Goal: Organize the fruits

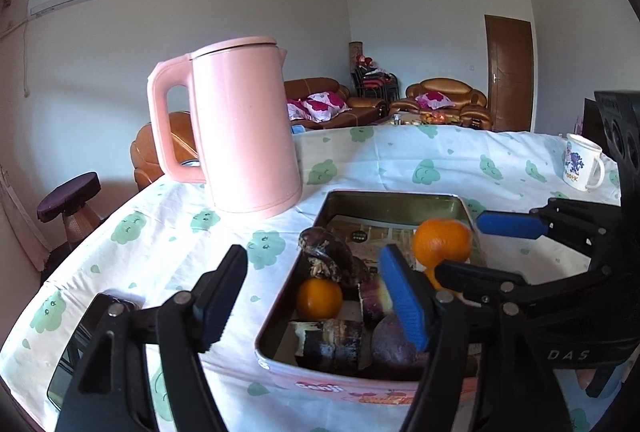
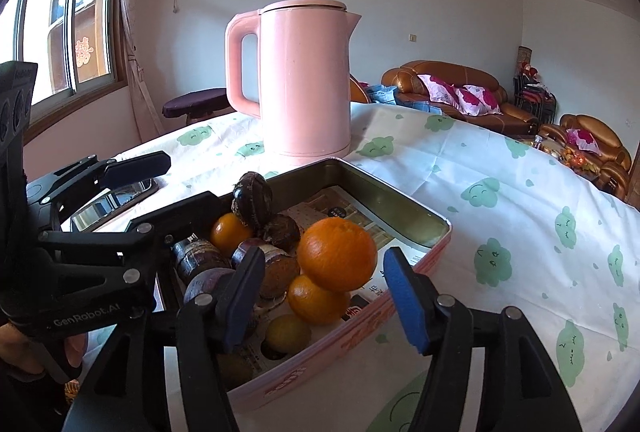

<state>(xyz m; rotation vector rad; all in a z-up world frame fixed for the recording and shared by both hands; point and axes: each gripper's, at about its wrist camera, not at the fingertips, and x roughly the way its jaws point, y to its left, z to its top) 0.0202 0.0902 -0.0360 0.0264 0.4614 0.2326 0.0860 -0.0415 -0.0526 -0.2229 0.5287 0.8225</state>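
**Between open tongs: fruit piled in the tin, top orange perched loosely**

At the bottom centre of the right wrist view, your right gripper (image 2: pixel 324 306) stands with its jaws spread wide and nothing between them; the large orange (image 2: pixel 337 254) sits in the gap beyond the blue pads, resting on a smaller orange (image 2: pixel 316 298). Your left gripper (image 1: pixel 306 306) at the bottom of the left wrist view is likewise spread and empty, one finger over the cloth and the other over the tin.

Just beyond both tools lies the tin tray (image 2: pixel 400 194), centre frame, lined with printed paper. Its near half holds the fruit: dark purple-brown fruits (image 2: pixel 253 198), a cut purple piece (image 1: pixel 330 342), another small orange (image 1: pixel 319 299), and a yellowish fruit (image 2: pixel 288 332) at the near edge. The far half of the tray is bare lining. Whether the big orange touches your right pads is hard to say from this angle.

Further out, the pink kettle (image 2: pixel 306 80) stands on the green-printed tablecloth (image 2: pixel 500 168) just behind the tray, upper centre. A phone (image 1: pixel 80 344) lies at the lower left of the left view and a mug (image 1: pixel 580 162) at the right edge.

The risk, as I judge it: the big orange is stacked, so a nudge from either pad could roll it over the low wall onto the cloth. Your two tools also sit close together over the tray and could clash.
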